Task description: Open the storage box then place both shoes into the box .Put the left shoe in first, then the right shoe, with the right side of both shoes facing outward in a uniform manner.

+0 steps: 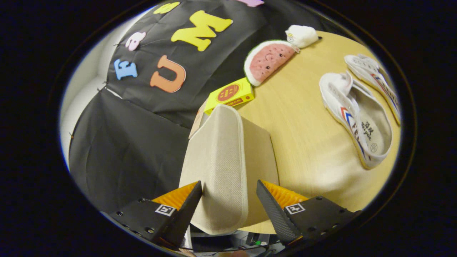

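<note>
Storage box (228,157), a beige woven-fabric thing, is seen in the gripper view standing at the near edge of the table (303,117), directly ahead of the gripper (229,200). Its lid or flap, with a rounded padded rim, is caught between the two fingers (189,205), which are spread fairly wide; the left finger appears to touch the fabric, while a gap is seen beside the right one, so a firm hold cannot be claimed. Whether the lid is already lifted cannot be told for certain.

The box is judged light and soft, its cloth walls likely to flex and slide on the smooth table if pulled hard; the stiffened rim of the lid is the best place to be gripped.

Two white canvas shoes are laid to the right, well apart from the box: the nearer shoe (357,117) and the farther shoe (375,76). They are judged light and pliable, best taken by the heel collar or side wall.

Beyond the box, a yellow carton (232,94), a watermelon plush (266,60) and a white plush (301,35) are seen.
</note>
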Action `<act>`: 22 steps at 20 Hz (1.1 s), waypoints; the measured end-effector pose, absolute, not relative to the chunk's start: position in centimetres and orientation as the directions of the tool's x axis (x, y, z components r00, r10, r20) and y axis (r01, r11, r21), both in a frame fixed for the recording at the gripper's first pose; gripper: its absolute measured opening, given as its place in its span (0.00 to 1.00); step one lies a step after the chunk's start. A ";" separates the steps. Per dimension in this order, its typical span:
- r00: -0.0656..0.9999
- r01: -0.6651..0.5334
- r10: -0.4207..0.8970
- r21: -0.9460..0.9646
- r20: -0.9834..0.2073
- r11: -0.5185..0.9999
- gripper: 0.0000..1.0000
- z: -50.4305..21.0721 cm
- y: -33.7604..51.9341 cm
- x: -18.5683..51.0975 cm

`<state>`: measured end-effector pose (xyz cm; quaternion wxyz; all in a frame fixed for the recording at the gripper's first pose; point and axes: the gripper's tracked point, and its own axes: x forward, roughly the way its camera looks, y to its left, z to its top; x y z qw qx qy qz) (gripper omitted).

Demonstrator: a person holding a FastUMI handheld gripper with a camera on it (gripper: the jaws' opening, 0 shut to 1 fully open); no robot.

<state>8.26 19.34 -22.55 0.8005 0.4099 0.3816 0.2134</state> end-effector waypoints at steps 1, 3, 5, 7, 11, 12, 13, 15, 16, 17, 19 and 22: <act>0.605 -0.009 0.674 0.843 -0.424 0.538 0.95 -22.6 19.6 8.3; 0.589 0.021 0.704 0.879 -0.397 0.477 0.95 -22.6 20.1 8.6; 0.578 0.046 0.722 0.898 -0.380 0.437 0.94 -22.5 20.4 8.3; 0.587 0.070 0.726 0.915 -0.360 0.397 0.93 -22.0 19.7 8.5; 0.588 0.063 0.717 0.905 -0.374 0.421 0.57 -21.1 17.7 8.6; 0.604 0.068 0.703 0.902 -0.377 0.426 0.45 -21.1 17.0 8.6; 0.598 0.090 0.700 0.900 -0.391 0.425 0.33 -21.4 17.6 9.3; 0.591 0.078 0.704 0.897 -0.393 0.435 0.19 -20.1 16.5 8.1; 0.608 0.072 0.694 0.898 -0.385 0.435 0.10 -19.0 15.9 8.3; 0.603 0.052 0.697 0.891 -0.388 0.451 0.01 -18.7 16.5 8.2; 0.598 0.004 0.701 0.876 -0.389 0.483 0.01 -17.0 16.6 7.8; 0.598 -0.044 0.708 0.867 -0.375 0.496 0.00 -13.9 17.3 7.9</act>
